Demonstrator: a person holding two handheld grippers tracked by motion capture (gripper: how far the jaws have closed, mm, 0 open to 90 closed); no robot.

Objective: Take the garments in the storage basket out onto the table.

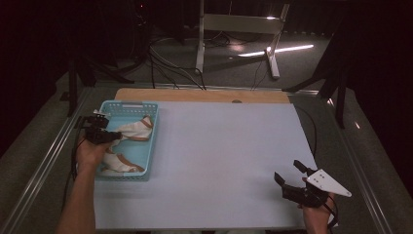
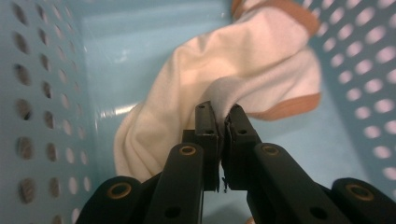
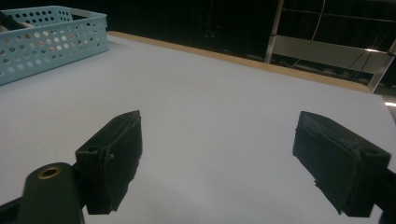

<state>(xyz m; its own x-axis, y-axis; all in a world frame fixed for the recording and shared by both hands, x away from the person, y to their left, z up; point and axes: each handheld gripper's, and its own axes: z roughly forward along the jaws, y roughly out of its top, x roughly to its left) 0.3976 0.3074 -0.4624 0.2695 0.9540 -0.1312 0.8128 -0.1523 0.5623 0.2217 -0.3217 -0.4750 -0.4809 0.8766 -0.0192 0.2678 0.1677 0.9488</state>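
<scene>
A light blue perforated basket (image 1: 127, 104) stands at the table's left edge with two white socks with brown trim in it. My left gripper (image 1: 115, 136) reaches into it and is shut on a fold of the farther sock (image 1: 138, 128). In the left gripper view the jaws (image 2: 220, 110) pinch a raised ridge of that white sock (image 2: 243, 60) above the basket floor (image 2: 116, 37). The other sock (image 1: 117, 164) lies at the basket's near end, partly under my hand. My right gripper (image 1: 288, 170) rests near the front right of the table, open (image 3: 217, 154), with nothing between its jaws.
A pale blue-white mat (image 1: 219, 161) covers the table; a strip of bare wood (image 1: 204, 95) shows along the far edge. The basket's side wall (image 3: 51, 35) appears far off in the right gripper view. Beyond the table are a white stand (image 1: 238, 24) and cables on a dark floor.
</scene>
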